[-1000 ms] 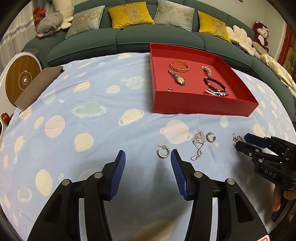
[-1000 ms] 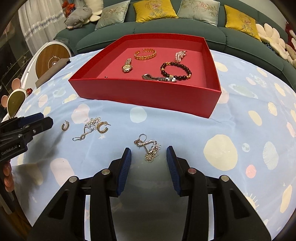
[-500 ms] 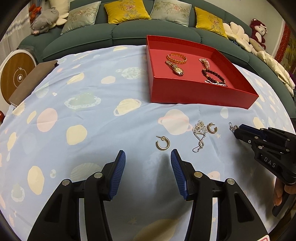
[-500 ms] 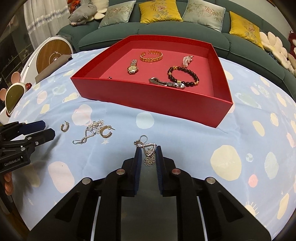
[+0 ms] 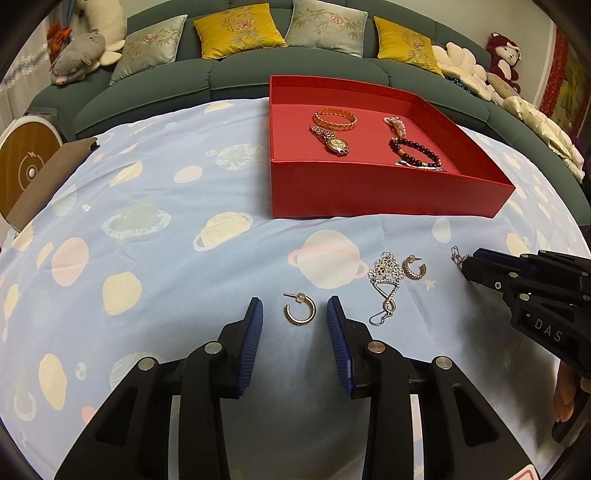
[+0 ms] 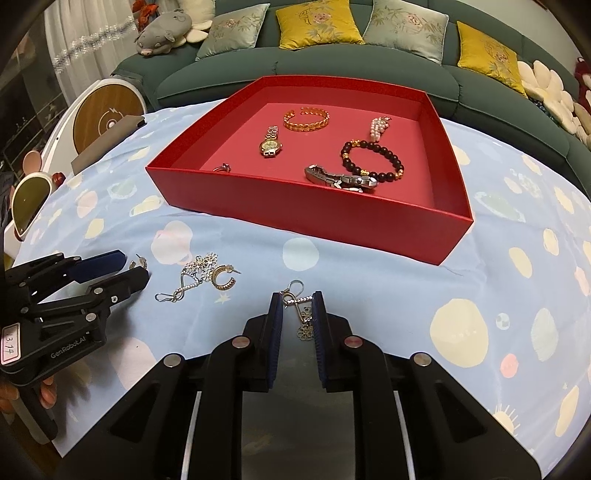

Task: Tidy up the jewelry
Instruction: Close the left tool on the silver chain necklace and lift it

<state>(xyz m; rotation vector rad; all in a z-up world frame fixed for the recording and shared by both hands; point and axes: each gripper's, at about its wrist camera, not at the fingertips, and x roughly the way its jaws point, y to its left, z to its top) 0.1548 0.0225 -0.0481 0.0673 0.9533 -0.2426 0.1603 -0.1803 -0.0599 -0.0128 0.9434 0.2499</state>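
My left gripper [image 5: 294, 314] is open, with a gold hoop earring [image 5: 299, 313] lying on the cloth between its fingers. My right gripper [image 6: 297, 308] is shut on a silver flower earring [image 6: 303, 317], which hangs between the pads; it also shows in the left wrist view [image 5: 467, 264]. A second silver flower earring [image 5: 386, 284] and a second gold hoop [image 5: 413, 266] lie side by side on the cloth between the grippers. The red tray [image 6: 295, 210] holds a gold bangle [image 6: 306, 119], a gold watch [image 6: 270, 142], a dark bead bracelet [image 6: 373, 160], a silver watch, pearls and a small ring.
The table wears a light blue cloth with planet prints [image 5: 147, 221]. A green sofa with cushions [image 5: 240, 26] curves behind it. A brown pad [image 5: 48, 181] and a round wooden disc [image 5: 26, 166] stand at the left edge.
My right gripper closed on the silver flower earring and lifted it slightly. My left gripper moved forward, so the gold hoop now lies between its open fingers.
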